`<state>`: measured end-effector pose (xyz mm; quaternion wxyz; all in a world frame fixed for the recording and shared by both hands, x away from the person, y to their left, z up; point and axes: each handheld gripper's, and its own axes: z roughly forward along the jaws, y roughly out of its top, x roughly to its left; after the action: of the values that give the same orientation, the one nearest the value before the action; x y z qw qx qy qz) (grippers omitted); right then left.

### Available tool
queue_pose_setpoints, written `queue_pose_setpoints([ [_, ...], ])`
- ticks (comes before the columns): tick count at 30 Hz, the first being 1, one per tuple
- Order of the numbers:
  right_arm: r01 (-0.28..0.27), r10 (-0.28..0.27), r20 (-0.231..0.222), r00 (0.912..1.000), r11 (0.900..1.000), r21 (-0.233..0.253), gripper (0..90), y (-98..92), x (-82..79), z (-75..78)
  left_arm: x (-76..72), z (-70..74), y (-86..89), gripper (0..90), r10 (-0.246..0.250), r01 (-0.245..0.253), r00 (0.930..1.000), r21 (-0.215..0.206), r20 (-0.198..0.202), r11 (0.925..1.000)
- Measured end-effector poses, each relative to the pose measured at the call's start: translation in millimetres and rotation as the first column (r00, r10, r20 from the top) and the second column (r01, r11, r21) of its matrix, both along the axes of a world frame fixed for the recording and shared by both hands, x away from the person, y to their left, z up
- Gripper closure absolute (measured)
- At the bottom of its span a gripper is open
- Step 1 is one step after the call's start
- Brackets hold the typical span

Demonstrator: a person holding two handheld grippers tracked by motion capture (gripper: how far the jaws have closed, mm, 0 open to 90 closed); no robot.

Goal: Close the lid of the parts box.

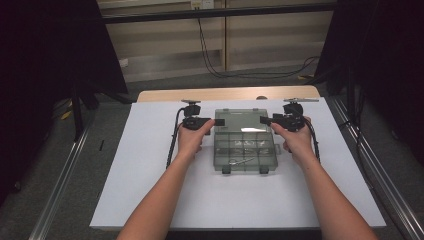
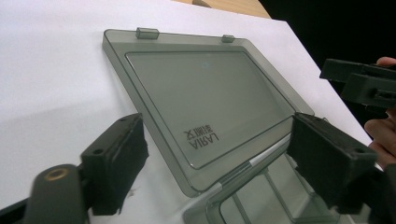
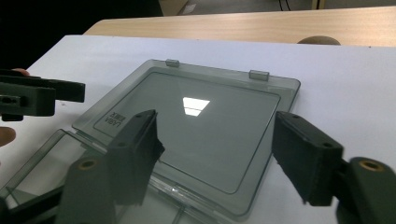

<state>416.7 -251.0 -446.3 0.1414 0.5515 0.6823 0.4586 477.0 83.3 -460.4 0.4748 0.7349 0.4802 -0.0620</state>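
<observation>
**Open compartment box flanked by two spread grippers**

Two forearms are seen entering from the near edge of the desk (image 1: 150, 200), which is covered in white. Between the hands, a smoky transparent compartment box (image 1: 245, 150) is laid open near the desk's middle, its lid (image 1: 243, 120) folded back flat on the far side. A small metal piece (image 1: 240, 161) is seen in a near compartment. The left gripper (image 1: 216, 122) is held at the lid's left edge, jaws spread and empty. The right gripper (image 1: 265, 120) is held at the lid's right edge, jaws likewise spread, nothing pinched.
</observation>
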Motion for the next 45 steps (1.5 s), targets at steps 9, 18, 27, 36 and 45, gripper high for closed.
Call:
queue_pose_setpoints([
  [9,0.033,-0.031,-0.077,0.9966,0.999,0.024,50.0,-10.6,9.9,-15.4,4.8,-7.9,-6.6,31.4,0.043,-0.042,0.9986,0.038,-0.031,0.9984],
  [18,0.053,-0.051,-0.112,0.9923,0.999,0.013,51.8,-10.1,16.0,-26.3,6.8,-15.9,-10.3,35.3,0.065,-0.064,0.9957,0.023,-0.066,0.9977],
  [27,0.050,-0.049,-0.143,0.9885,0.999,0.004,51.4,-3.1,19.8,-32.5,7.4,-21.8,-12.5,39.1,0.078,-0.075,0.9935,0.029,-0.083,0.9967],
  [36,0.029,-0.023,-0.177,0.9840,0.999,0.033,46.8,-5.5,21.6,-40.2,7.1,-27.7,-13.7,46.4,0.073,-0.071,0.9907,0.019,-0.115,0.9973],
  [45,0.016,-0.002,-0.169,0.9857,0.997,0.079,49.7,-7.0,21.5,-41.3,6.8,-27.5,-11.5,55.7,0.070,-0.070,0.9935,0.004,-0.090,0.9976],
])
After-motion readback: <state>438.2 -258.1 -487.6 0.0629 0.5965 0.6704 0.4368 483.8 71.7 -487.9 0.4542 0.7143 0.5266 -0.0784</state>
